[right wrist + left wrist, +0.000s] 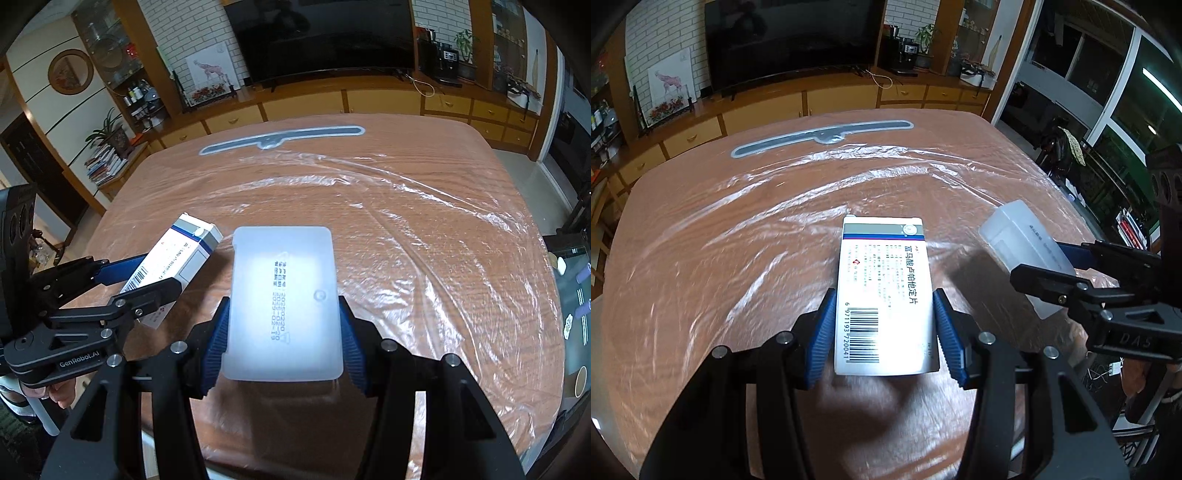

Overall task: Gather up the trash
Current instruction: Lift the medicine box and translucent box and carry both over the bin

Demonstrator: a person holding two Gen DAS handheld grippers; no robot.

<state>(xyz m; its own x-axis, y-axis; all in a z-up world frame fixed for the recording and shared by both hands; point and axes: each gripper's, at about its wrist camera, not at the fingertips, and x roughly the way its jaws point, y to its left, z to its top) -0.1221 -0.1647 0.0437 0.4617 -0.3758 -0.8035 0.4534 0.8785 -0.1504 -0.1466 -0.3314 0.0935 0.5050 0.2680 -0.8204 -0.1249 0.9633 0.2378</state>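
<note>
Left hand-held gripper [884,328] clamps white medicine box [884,291] w/ barcode, held above tabletop [738,229]. Right hand-held gripper [284,339] grips frosted plastic container [284,302], also off the wrap-covered tabletop. The 2 items sit side by side, near but apart.

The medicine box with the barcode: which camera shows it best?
The left wrist view: the medicine box lies face-on between the left gripper's fingers, barcode readable. The right wrist view shows it only obliquely at the left, partly hidden.
</note>
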